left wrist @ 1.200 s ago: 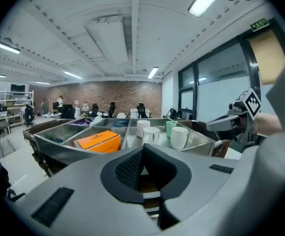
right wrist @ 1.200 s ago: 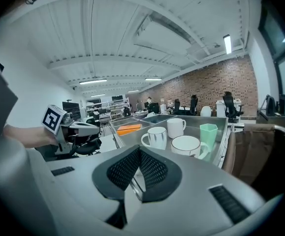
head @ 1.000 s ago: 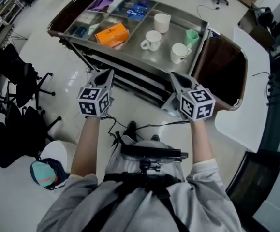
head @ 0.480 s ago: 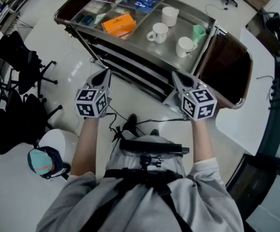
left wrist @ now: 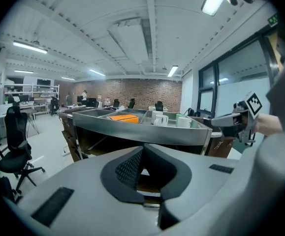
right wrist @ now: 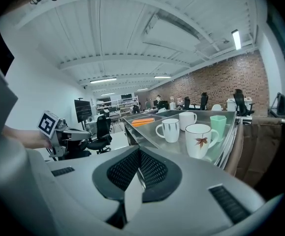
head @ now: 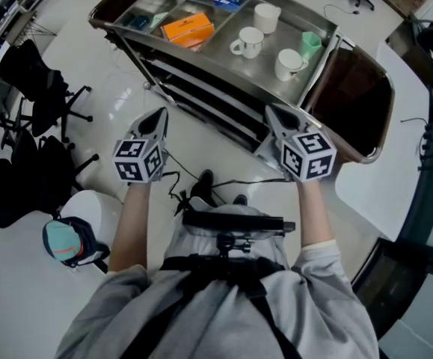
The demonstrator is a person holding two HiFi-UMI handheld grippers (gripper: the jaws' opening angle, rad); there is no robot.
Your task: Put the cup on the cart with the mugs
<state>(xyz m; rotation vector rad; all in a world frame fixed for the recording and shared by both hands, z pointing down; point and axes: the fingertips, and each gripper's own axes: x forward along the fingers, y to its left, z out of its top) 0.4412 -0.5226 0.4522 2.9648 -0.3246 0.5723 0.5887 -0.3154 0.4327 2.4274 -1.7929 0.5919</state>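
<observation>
A pale green cup (head: 311, 44) (right wrist: 218, 125) stands at the right end of the steel cart's top tray (head: 223, 81). Three white mugs share that tray: one beside the cup (head: 289, 63) (right wrist: 200, 140), one in the middle (head: 248, 42) (right wrist: 169, 130), and one behind (head: 267, 16). My left gripper (head: 158, 115) (left wrist: 142, 154) is shut and empty, held in the air short of the cart's front. My right gripper (head: 271, 111) (right wrist: 139, 156) is likewise shut and empty, near the cart's right front corner.
An orange box (head: 188, 31) and small packets fill the tray's left compartments. A dark brown panel (head: 351, 103) hangs off the cart's right end, next to a white table (head: 384, 163). Black office chairs (head: 44, 103) stand at the left. A cable lies on the floor by my feet.
The cart has slid up and a little right in the head view, so it sits farther from me. Both grippers stay shut and empty, almost in the same place.
</observation>
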